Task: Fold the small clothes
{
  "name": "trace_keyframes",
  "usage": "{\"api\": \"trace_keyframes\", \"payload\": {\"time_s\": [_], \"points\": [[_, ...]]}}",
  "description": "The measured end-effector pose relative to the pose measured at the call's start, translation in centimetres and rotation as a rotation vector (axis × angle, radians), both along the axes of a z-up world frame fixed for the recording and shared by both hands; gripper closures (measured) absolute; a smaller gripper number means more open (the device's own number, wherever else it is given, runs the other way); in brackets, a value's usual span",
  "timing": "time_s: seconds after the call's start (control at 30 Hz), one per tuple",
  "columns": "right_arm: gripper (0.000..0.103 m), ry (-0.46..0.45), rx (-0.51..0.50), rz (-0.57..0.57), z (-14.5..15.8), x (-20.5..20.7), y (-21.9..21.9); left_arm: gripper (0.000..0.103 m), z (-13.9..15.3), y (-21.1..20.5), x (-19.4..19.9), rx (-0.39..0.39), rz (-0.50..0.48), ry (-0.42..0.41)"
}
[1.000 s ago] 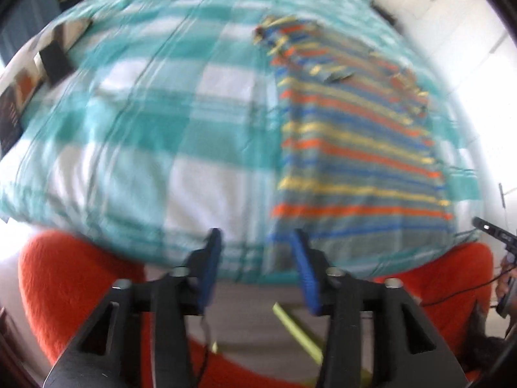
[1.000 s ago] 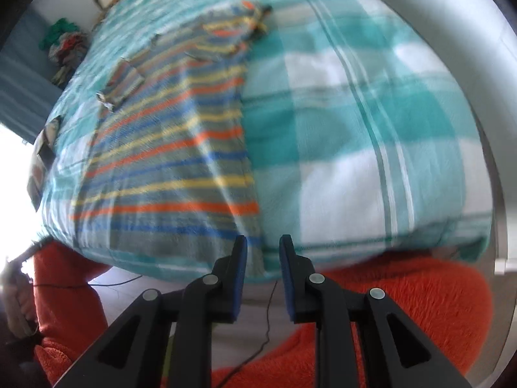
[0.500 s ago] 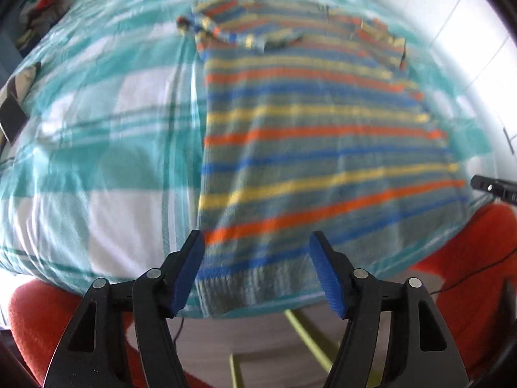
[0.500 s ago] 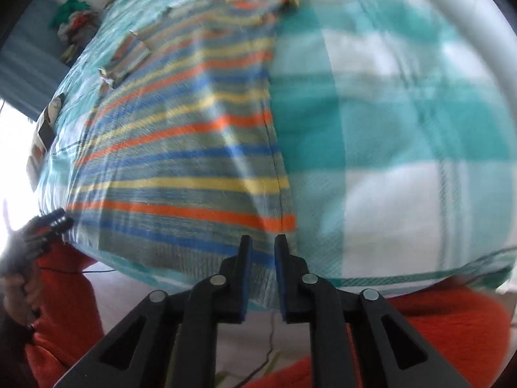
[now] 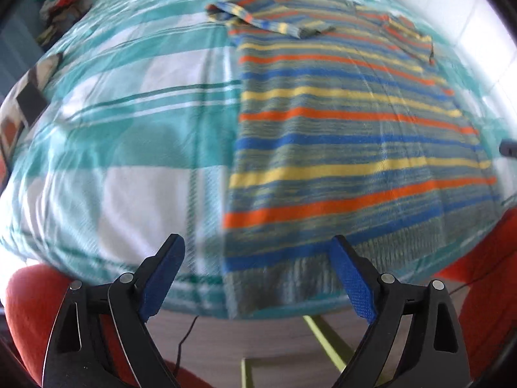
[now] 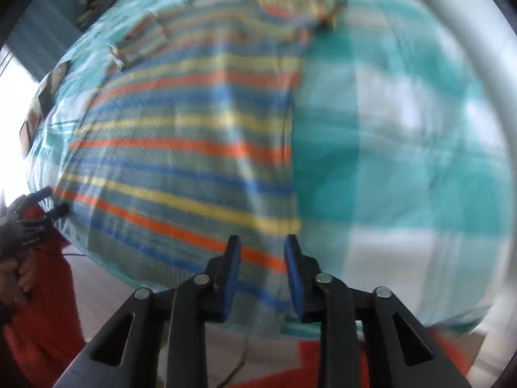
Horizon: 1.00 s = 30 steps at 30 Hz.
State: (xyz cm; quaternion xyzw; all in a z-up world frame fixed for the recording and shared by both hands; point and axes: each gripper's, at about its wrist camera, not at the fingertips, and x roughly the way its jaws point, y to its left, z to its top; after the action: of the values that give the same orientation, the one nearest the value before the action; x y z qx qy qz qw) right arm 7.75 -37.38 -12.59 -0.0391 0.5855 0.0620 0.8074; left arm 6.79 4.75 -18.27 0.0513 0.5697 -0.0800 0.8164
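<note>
The striped shirt (image 5: 349, 148) lay flat on the checked bed cover (image 5: 129, 148), sleeves tucked in. Your left claw (image 5: 258, 278) and right claw (image 6: 262, 271) were released, empty, at its hem corners. Step: approach. Next, grip both corners.

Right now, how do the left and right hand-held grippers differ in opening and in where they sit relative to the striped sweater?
The left hand-held gripper is spread wide; the right hand-held gripper shows a much narrower gap. The left one straddles the hem corner of the striped sweater, while the right one sits at the sweater's opposite side edge, beside the checked bedspread. Both are open, hold nothing, and have blue pads.
</note>
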Motion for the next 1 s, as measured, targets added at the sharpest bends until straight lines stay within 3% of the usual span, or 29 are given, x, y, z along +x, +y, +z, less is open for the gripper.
{"api": "trace_keyframes", "payload": {"time_s": [0.1, 0.17, 0.23, 0.37, 0.4, 0.47, 0.5, 0.6, 0.7, 0.77, 0.83, 0.87, 1.0], "points": [[0.052, -0.163, -0.087, 0.13, 3.6, 5.1, 0.7, 0.011, 1.6, 1.8, 0.2, -0.028, 0.1, -0.043], [0.053, -0.196, -0.101, 0.217, 3.2, 10.2, 1.7, 0.011, 2.2, 2.9, 0.6, -0.039, 0.16, -0.073], [0.053, -0.18, -0.117, 0.269, 1.1, 14.3, 3.8, 0.011, 1.8, 4.1, 1.2, -0.03, 0.2, -0.079], [0.054, -0.047, -0.193, 0.315, -6.2, 20.9, 5.0, 0.011, 0.2, 5.5, 0.7, 0.031, 0.235, -0.071], [0.057, -0.024, -0.147, 0.284, -7.1, 21.7, 4.3, 0.011, -0.4, 5.9, 0.5, 0.045, 0.241, -0.05], [0.091, -0.049, -0.043, 0.183, -6.0, 22.7, 2.1, 0.011, -1.1, 6.7, 0.5, 0.025, 0.27, -0.001], [0.1, -0.069, -0.006, 0.122, -4.6, 22.8, 0.2, 0.011, -1.1, 7.1, 0.6, -0.005, 0.282, 0.004], [0.1, -0.183, 0.052, -0.06, 0.2, 21.3, -7.5, 0.011, -1.1, 7.3, 0.9, -0.015, 0.286, 0.003], [0.1, -0.257, 0.095, -0.357, 3.7, 18.2, -18.5, 0.011, -1.3, 6.9, 0.8, -0.014, 0.277, 0.009], [0.1, -0.244, 0.114, -0.545, 3.5, 15.9, -24.9, 0.011, -1.4, 6.6, 1.0, -0.009, 0.267, 0.007], [0.1, -0.204, 0.145, -0.645, 2.4, 14.0, -28.9, 0.011, -1.5, 6.1, 1.0, 0.007, 0.255, 0.005], [0.1, -0.181, 0.208, -0.685, 1.5, 13.3, -30.5, 0.011, -1.5, 6.1, 1.2, 0.013, 0.252, 0.003], [0.1, -0.187, 0.423, -0.793, -0.1, 12.0, -32.2, 0.011, -1.3, 5.8, 0.7, 0.027, 0.243, 0.0]]}}
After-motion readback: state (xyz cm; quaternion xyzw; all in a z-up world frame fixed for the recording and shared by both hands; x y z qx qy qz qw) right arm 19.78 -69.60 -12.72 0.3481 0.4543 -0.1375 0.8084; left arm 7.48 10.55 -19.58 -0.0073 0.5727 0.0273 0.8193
